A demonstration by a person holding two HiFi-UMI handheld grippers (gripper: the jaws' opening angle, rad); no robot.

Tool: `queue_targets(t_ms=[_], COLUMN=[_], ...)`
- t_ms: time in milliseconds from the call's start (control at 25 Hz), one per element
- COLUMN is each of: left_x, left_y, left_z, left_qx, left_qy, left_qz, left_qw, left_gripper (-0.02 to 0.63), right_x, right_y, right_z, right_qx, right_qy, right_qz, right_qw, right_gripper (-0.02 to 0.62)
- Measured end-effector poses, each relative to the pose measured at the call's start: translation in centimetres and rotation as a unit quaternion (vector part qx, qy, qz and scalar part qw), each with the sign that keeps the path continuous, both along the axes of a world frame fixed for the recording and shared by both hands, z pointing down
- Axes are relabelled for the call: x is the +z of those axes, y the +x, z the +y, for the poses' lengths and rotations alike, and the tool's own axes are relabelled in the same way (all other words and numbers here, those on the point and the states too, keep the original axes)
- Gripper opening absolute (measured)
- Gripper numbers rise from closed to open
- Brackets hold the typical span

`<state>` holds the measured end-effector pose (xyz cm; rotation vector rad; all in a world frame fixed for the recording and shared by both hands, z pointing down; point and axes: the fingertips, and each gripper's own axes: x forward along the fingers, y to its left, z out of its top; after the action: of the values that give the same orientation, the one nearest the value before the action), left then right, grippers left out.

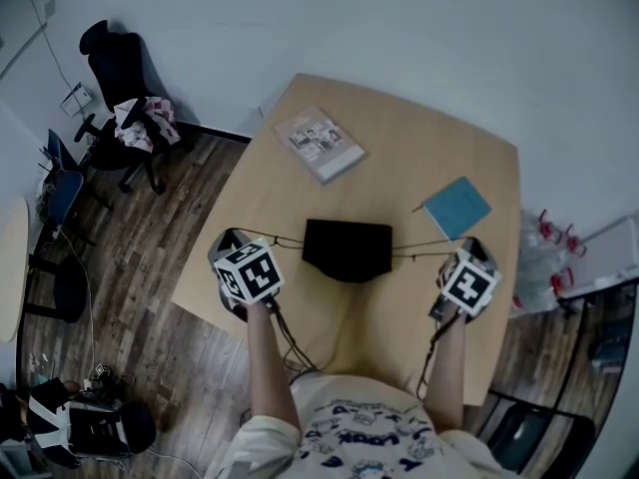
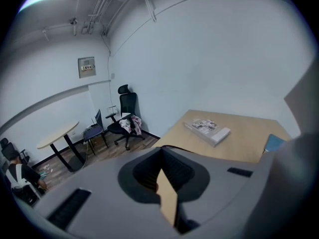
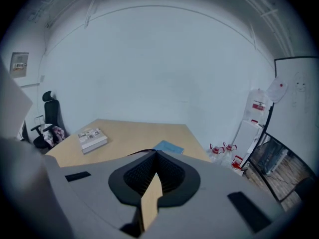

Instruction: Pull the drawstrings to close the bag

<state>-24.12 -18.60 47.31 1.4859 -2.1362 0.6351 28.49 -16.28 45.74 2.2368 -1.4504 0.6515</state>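
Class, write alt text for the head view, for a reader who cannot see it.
A black bag lies on a wooden table, its left drawstring stretched to the left gripper and its right drawstring to the right gripper, each gripper shut on its cord. A book and a blue notebook lie further back on the table.

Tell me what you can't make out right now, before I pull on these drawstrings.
1. Black bag mouth: in the head view it is too small and dark to judge how cinched. Neither gripper view shows the bag; their own grey bodies block it.
2. Grip on left drawstring and right drawstring: left gripper and right gripper jaws are shut, hiding the pinch.
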Motion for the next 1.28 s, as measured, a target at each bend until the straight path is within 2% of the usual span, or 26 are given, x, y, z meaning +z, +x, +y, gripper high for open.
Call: queue_targets(t_ms=[80, 200, 320, 480, 520, 560, 640, 760, 920, 1000, 1080, 1120, 1280], left_x=[0.5, 1.2, 1.8, 2.2, 2.2, 2.2, 2.1, 1.9, 2.5, 2.7, 2.8, 2.9, 3.6], left_y=[1.0, 3.5, 6.3, 9.7, 10.6, 11.5, 13.1, 14.8, 16.6, 16.8, 17.0, 17.3, 18.1], left_z=[0.0, -0.5, -0.8, -0.7, -0.7, -0.6, -0.5, -0.4, 1.0, 1.2, 1.4, 1.7, 3.5], left_qx=[0.018, 0.07, 0.125, 0.185, 0.2, 0.215, 0.238, 0.268, 0.344, 0.358, 0.365, 0.375, 0.429], left_qy=[-0.004, -0.016, -0.028, -0.049, -0.053, -0.056, -0.056, -0.065, -0.125, -0.138, -0.147, -0.155, -0.214], left_qz=[0.015, 0.036, 0.059, 0.089, 0.096, 0.101, 0.107, 0.109, 0.102, 0.088, 0.088, 0.092, 0.089], left_qw=[0.9997, 0.9968, 0.9901, 0.9775, 0.9736, 0.9699, 0.9639, 0.9548, 0.9251, 0.9191, 0.9151, 0.9092, 0.8729], left_gripper=[0.002, 0.002, 0.002, 0.002, 0.011, 0.028, 0.083, 0.123, 0.126, 0.126, 0.124, 0.124, 0.124], right_x=[0.5, 1.1, 2.1, 3.3, 3.6, 3.9, 4.7, 5.4, 7.5, 8.1, 8.3, 8.5, 9.1], right_y=[-0.8, -2.0, -3.8, -7.1, -7.9, -8.6, -9.9, -11.3, -12.7, -13.1, -13.7, -14.1, -14.6], right_z=[-0.2, -0.9, -1.3, -1.4, -1.4, -1.3, -1.0, -0.4, 1.6, 2.2, 2.7, 3.0, 4.7], right_qx=[-0.02, -0.062, -0.119, -0.187, -0.202, -0.217, -0.247, -0.283, -0.352, -0.372, -0.389, -0.402, -0.446], right_qy=[-0.008, -0.02, -0.047, -0.071, -0.077, -0.084, -0.102, -0.132, -0.215, -0.234, -0.242, -0.249, -0.29], right_qz=[-0.01, -0.007, -0.003, -0.032, -0.041, -0.049, -0.06, -0.065, -0.053, -0.046, -0.059, -0.068, -0.071], right_qw=[1.0, 0.998, 0.992, 0.979, 0.976, 0.971, 0.962, 0.948, 0.91, 0.897, 0.887, 0.879, 0.844], right_gripper=[0.002, 0.002, 0.003, 0.007, 0.032, 0.082, 0.144, 0.16, 0.16, 0.16, 0.16, 0.16, 0.16])
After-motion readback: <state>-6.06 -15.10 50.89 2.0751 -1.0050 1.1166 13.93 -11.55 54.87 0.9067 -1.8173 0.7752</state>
